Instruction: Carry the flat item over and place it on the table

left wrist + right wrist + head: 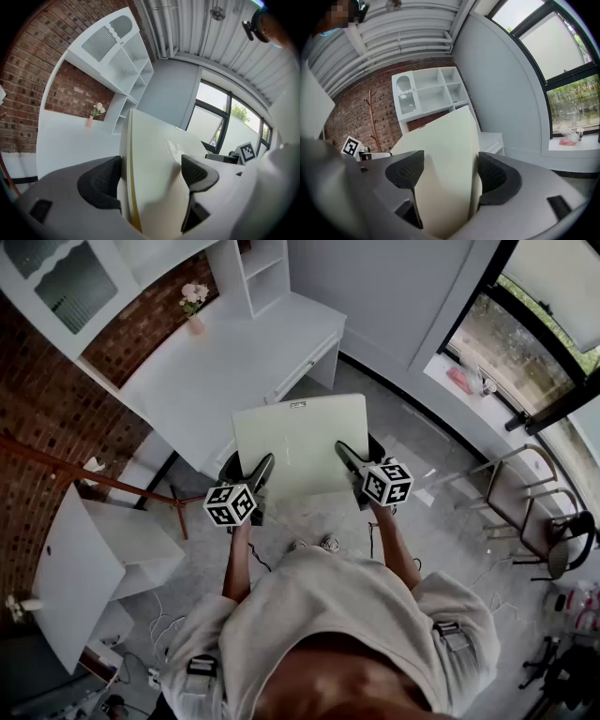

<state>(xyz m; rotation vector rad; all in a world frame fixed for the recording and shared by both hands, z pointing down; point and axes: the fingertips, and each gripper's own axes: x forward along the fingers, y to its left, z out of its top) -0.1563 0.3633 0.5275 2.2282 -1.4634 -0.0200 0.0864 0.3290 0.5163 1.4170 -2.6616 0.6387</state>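
The left gripper [149,176] is clamped on a flat cream panel [154,187]: one pad bears on the panel's outer edge side and the other presses its broad face. The jaws stand wide and the panel fills the gap between them. The right gripper [449,171] holds the same panel [445,154] in the same way, both pads against it.

In the head view the left gripper [247,468] and the right gripper [363,454] take the panel's [300,442] two near corners. The sheet runs forward from the jaws, away from the person, with its broad face turned up. It looks close to square, so I cannot tell its long axis. A small label [298,406] sits at the middle of its far edge.

Beyond that far edge, ahead of both grippers, stands the white desk [234,357]. The panel is carried in the air in front of it. Further ahead and to the left of the left gripper is a vase of flowers [194,306] on the desk, and a shelf unit [262,273] rises behind.
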